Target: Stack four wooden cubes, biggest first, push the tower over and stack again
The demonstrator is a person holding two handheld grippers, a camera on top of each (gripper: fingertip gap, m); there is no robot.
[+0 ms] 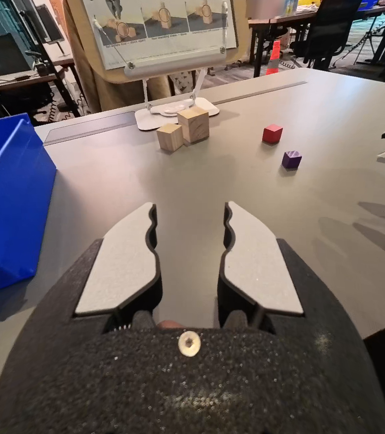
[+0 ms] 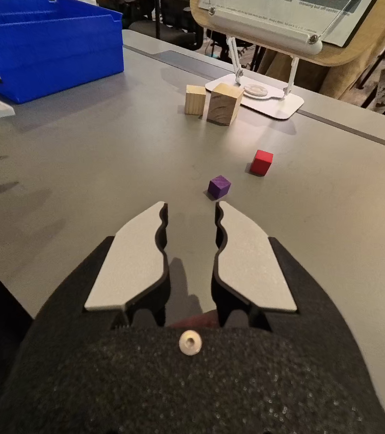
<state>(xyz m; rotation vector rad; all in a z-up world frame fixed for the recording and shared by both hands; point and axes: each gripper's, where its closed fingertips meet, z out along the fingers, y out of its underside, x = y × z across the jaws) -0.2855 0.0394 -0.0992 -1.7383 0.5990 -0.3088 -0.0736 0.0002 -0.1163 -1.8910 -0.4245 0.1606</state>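
- My left gripper (image 1: 190, 206): jaws released, nothing between them, over the grey table (image 1: 280, 234).
- My right gripper (image 2: 191, 205): jaws released too, empty.
- Purple cube (image 2: 219, 187) just ahead of my right jaws, slightly right; red cube (image 2: 261, 162) farther ahead-right.
- Large wooden cube (image 2: 224, 103) and smaller wooden cube (image 2: 195, 100) far ahead, side by side, unstacked, by the white stand (image 2: 273, 103).
- Blue bin (image 1: 10, 199) left of my left jaws.

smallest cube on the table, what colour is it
Purple. The smallest cube shows best in the right wrist view, just ahead of the right gripper.
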